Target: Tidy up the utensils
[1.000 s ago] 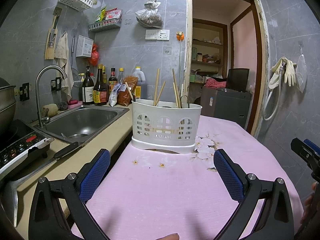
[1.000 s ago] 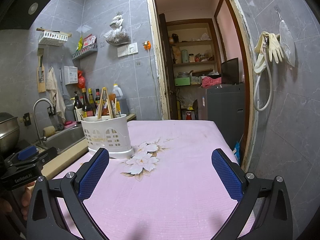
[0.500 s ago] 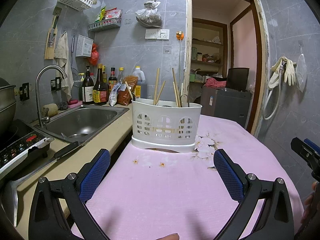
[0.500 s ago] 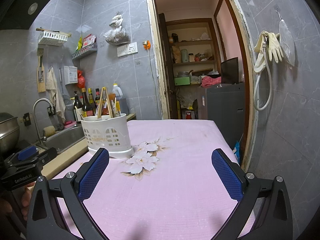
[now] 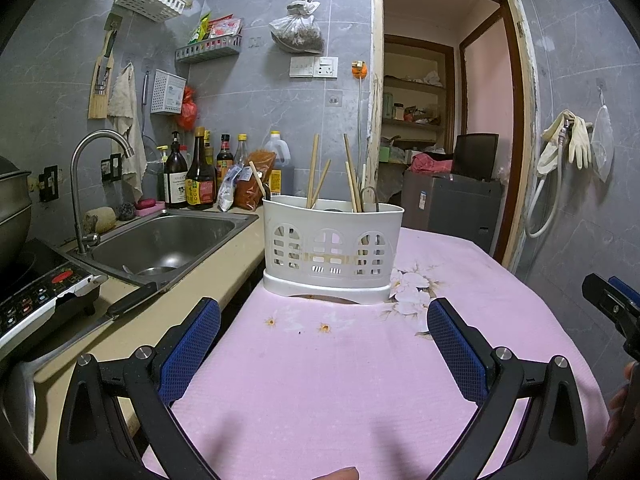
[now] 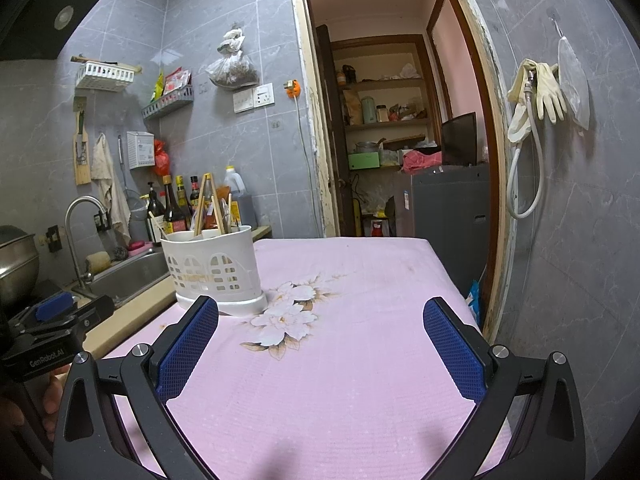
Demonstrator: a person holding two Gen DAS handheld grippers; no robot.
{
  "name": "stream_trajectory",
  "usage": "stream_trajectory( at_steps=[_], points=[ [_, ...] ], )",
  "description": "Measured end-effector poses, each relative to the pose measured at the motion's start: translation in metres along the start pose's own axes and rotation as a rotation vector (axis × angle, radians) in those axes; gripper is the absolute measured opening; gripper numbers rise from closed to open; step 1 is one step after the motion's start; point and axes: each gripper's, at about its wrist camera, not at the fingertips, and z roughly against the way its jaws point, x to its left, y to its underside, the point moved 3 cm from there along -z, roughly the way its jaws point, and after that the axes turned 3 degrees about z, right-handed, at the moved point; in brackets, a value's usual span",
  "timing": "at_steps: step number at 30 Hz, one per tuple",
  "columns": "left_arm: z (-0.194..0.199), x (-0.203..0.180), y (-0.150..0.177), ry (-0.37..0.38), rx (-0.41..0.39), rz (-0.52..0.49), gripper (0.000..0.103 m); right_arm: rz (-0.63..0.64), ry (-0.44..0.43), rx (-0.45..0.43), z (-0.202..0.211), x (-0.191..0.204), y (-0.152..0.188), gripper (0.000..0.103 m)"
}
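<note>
Both claws spread wide and empty over the pink-clothed desk.

The left claw [image 5: 324, 338] hangs with its blue pads apart, and the white utensil holder [image 5: 332, 250] stands straight ahead of it on the desk [image 5: 320, 392], wooden chopsticks [image 5: 313, 170] upright inside. The right claw [image 6: 320, 340] is likewise apart, gripping nothing; the holder sits ahead and to its left, near the sink [image 5: 168, 240].

A white plastic caddy [image 5: 332, 246] with arched cut-outs stands upright on the pink tablecloth [image 5: 320, 376], holding wooden chopsticks [image 5: 312, 170] (leaning at various angles).
</note>
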Motion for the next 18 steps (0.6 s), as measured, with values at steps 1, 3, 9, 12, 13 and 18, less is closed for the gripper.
stream_trajectory(
  at_steps=[1,3,9,12,13,18],
  points=[
    [-0.0001,-0.0001,0.0000,0.000,0.000,0.001,0.101,0.000,0.001,0.000,0.0001,0.0000,-0.0001,0.103],
    [-0.0001,-0.0001,0.0000,0.000,0.000,0.000,0.101,-0.001,0.001,0.000,0.0004,-0.0010,0.0001,0.103],
    [-0.0002,0.0003,-0.0002,0.001,0.000,0.000,0.101,0.000,0.001,0.000,0.0003,-0.0009,0.0000,0.103],
    [-0.0003,0.0011,0.0001,-0.001,0.000,-0.001,0.101,0.001,0.001,0.000,0.0004,-0.0025,0.0006,0.103],
    [-0.0003,0.0010,0.0002,0.000,-0.001,-0.001,0.101,0.002,0.000,0.000,0.0009,-0.0030,0.0004,0.103],
    [-0.0008,0.0013,0.0001,0.000,-0.001,0.000,0.101,0.001,0.001,0.001,0.0003,-0.0030,0.0008,0.103]
  ],
)
